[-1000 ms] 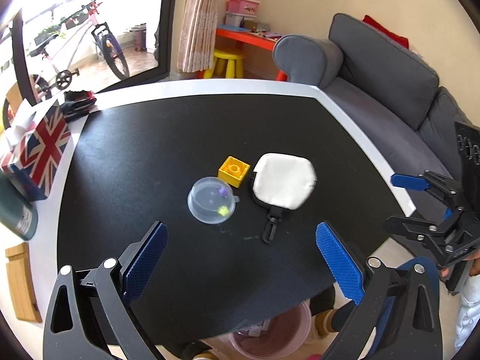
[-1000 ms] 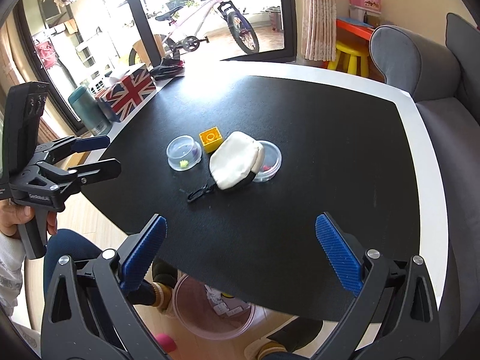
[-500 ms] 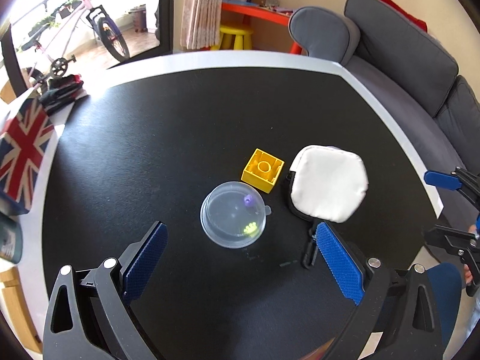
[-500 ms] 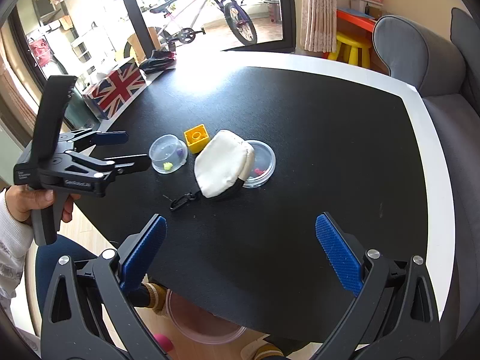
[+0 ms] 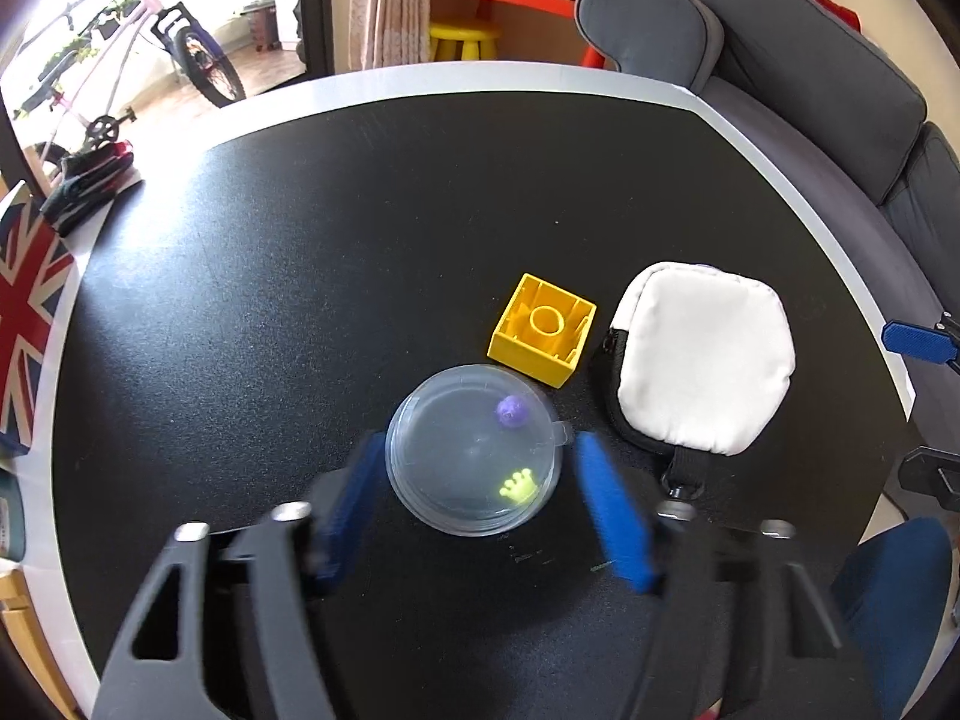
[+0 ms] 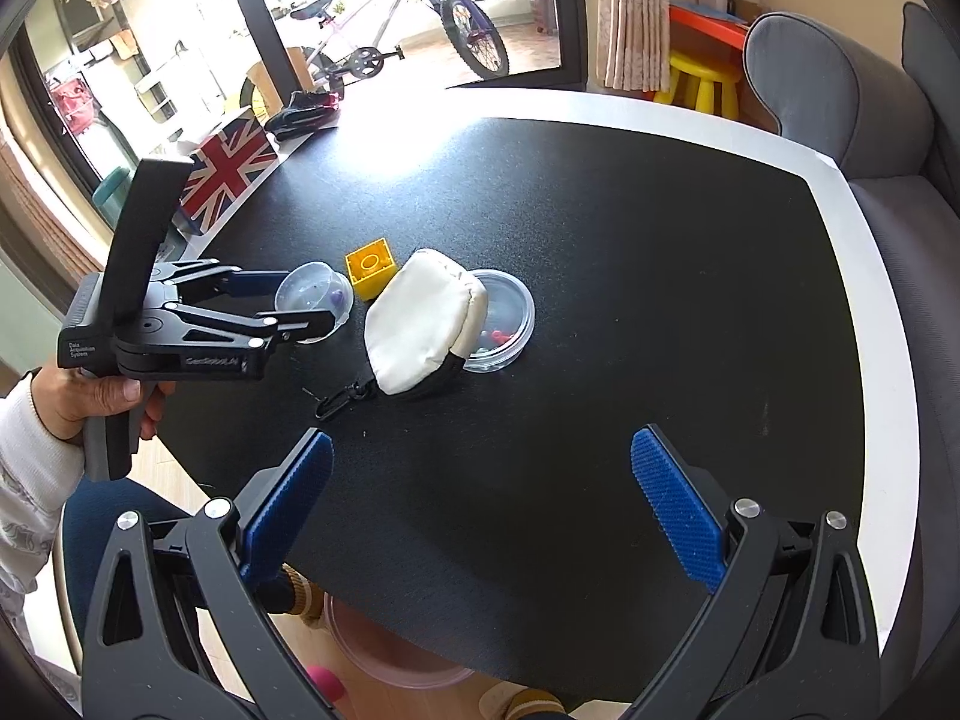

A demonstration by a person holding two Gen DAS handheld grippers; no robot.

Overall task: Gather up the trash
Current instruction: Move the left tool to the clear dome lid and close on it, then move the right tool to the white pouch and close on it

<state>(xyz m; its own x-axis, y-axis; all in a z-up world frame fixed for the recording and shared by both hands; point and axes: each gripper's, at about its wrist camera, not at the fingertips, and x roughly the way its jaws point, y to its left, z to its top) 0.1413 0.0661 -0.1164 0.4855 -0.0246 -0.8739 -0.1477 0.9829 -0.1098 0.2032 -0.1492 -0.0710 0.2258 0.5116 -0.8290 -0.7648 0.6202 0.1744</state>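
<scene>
- Left gripper (image 5: 477, 504) points steeply down at the black table (image 5: 300, 276), straddling a clear capsule (image 5: 474, 449).
- Its jaws have just been closing, with the capsule between them. The blue pads (image 5: 612, 516) are motion-blurred; the right pad sits just off the capsule's small side tab, the left pad at its rim. Firm contact cannot be confirmed, so the grasp reads as not yet made.
- In the right wrist view the same gripper (image 6: 312, 300) brackets the capsule (image 6: 313, 300) from both sides, held by a hand (image 6: 90, 396) in a white sleeve.
- Capsule contents: a purple bead (image 5: 512, 410) and a yellow-green piece (image 5: 517, 487). Capsule rests on the table near its front edge.
- Yellow block (image 5: 543, 329) lies studs-down, hollow side up, just beyond the capsule, nearly touching it.
- White pouch (image 5: 702, 363) lies right of the block, its black clip (image 5: 678, 471) toward the table edge.
- From the right wrist view, the pouch (image 6: 420, 324) leans on a second clear dish (image 6: 501, 330) holding small red bits.
- Right gripper (image 6: 480, 510) hovers over the near table edge, jaws wide apart, nothing between them.
- Union Jack box (image 6: 225, 165) sits at the far left of the table.
- Pink bin (image 6: 390, 654) is partly visible on the floor under the near edge.
</scene>
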